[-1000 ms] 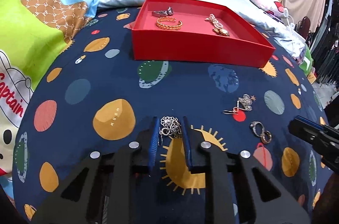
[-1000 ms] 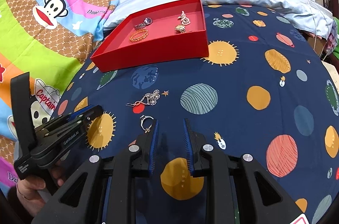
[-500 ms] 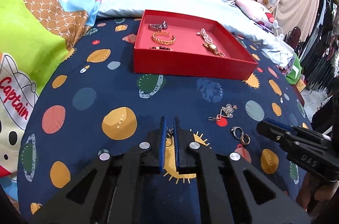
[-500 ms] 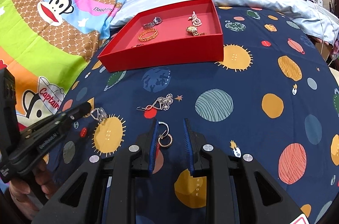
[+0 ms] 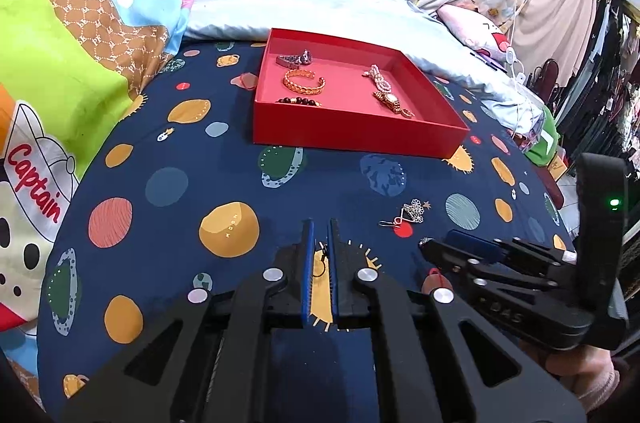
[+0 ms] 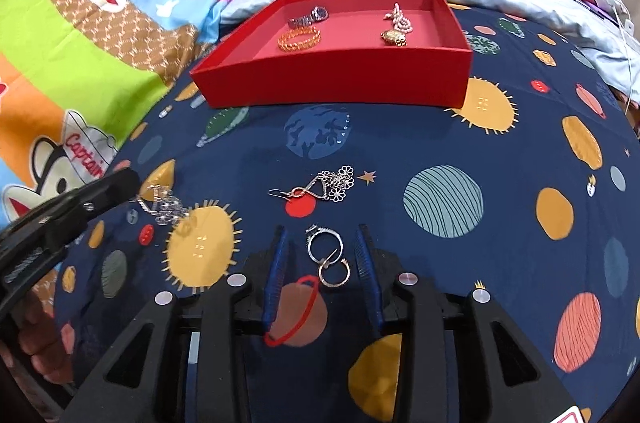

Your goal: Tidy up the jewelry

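A red tray (image 5: 352, 137) (image 6: 340, 83) sits on the navy planet-print cloth and holds a gold bangle (image 5: 304, 82), a dark bracelet (image 5: 296, 58), beads and a small watch (image 5: 390, 98). My left gripper (image 5: 320, 229) is shut on a silver flower earring (image 6: 162, 203), which hangs from its tip a little above the cloth in the right wrist view. My right gripper (image 6: 322, 237) is open, its jaws on either side of two linked rings (image 6: 328, 257) that lie on the cloth. A second flower earring (image 5: 408, 214) (image 6: 320, 185) lies just beyond them.
Bright cartoon-print bedding (image 5: 60, 43) rises at the left. A pale blue pillow (image 5: 320, 3) and floral fabric lie behind the tray. The bed's edge drops off at the right, with clothes hanging beyond it.
My left gripper closed on the flower earring and lifted it off the cloth. My right gripper moved forward until the linked rings lay between its open jaws.
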